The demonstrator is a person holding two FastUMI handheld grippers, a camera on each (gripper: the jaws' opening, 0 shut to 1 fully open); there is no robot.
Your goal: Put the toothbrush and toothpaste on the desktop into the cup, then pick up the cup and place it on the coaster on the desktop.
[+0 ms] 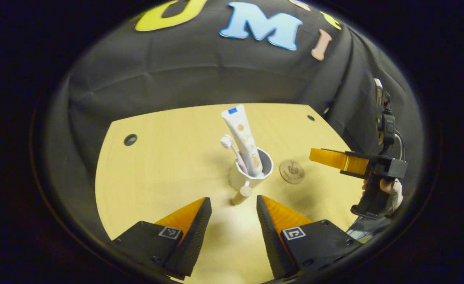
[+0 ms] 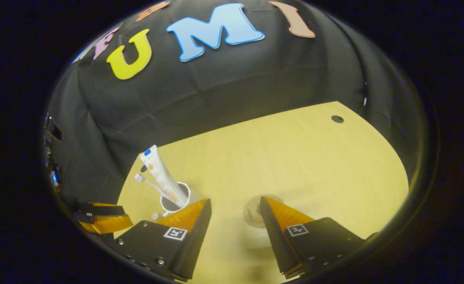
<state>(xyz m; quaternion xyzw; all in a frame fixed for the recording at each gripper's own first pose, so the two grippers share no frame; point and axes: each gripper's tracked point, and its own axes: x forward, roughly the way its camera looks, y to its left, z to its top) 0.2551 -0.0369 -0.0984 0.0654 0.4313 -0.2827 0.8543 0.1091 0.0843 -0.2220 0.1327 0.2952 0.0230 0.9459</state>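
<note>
Toothbrush [image 1: 232, 150] and toothpaste [image 1: 243, 138] already standing in cup [image 1: 251, 173] mid-counter [image 1: 169, 165]. Left gripper [image 1: 234, 221] empty, jaws wide. Advance toward twelve o'clock, straddle cup low, squeeze gently, lift straight, shift to coaster [image 1: 291, 171] at three o'clock.

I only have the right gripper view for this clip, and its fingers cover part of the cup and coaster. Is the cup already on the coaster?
Observer: No. In the left gripper view the cup stands on the desktop, apart from the coaster.
Operator: Is the left gripper holding the cup?
Observer: No. The left gripper is open and its fingers are not pressing on the cup. The cup's handle points toward it.
Operator: Is anything on the coaster?
Observer: No, its whole top shows bare.
</note>
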